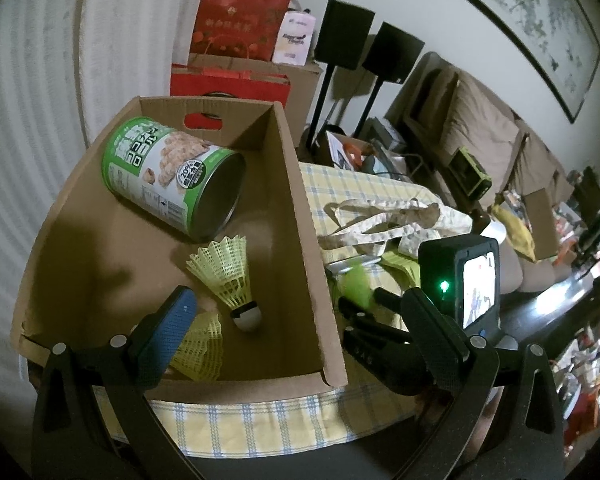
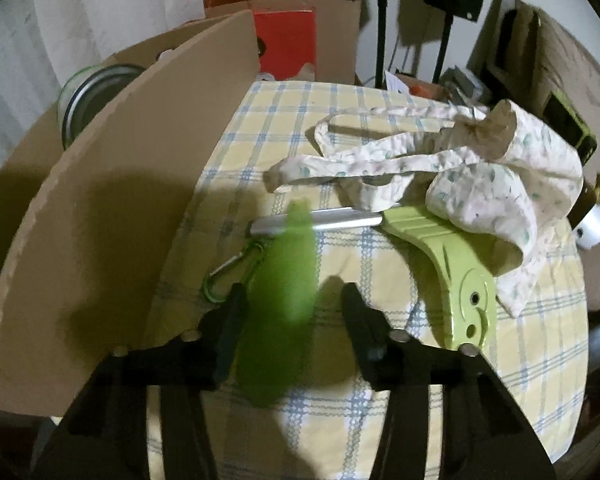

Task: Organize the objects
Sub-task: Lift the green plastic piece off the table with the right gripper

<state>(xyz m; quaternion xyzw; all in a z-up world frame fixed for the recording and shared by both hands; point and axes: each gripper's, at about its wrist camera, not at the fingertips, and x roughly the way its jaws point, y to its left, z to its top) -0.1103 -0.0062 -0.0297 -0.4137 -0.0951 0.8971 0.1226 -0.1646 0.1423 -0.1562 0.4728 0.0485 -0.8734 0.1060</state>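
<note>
A: Looking along the left claw [image 1: 300, 300]: standing wide, holding nothing, hovering over the near end of the cardboard box [image 1: 296, 208] at the left of the frame.

B: Lying inside that box?

A: Lying on its side at upper left, a green can [image 1: 168, 176]. Resting below it, two yellow shuttlecocks [image 1: 228, 276], one half hidden behind the blue-padded finger [image 1: 168, 336].

B: And finding the right claw [image 2: 294, 300] how?

A: Standing partly apart at lower centre of the right wrist view, with a blurred green thing [image 2: 284, 272] between the jaws, close beside the finger at frame left, clear of the other. Not gripping it. Too smeared for naming.

B: Sitting on the tabletop [image 2: 380, 400] beyond?

A: Lying just past the fingers, a silver tube [image 2: 332, 220] and a green carabiner [image 2: 220, 276]. Curving at the right, a pale green plastic piece [image 2: 452, 272], tucking under a floral cloth bag [image 2: 480, 168].
</note>
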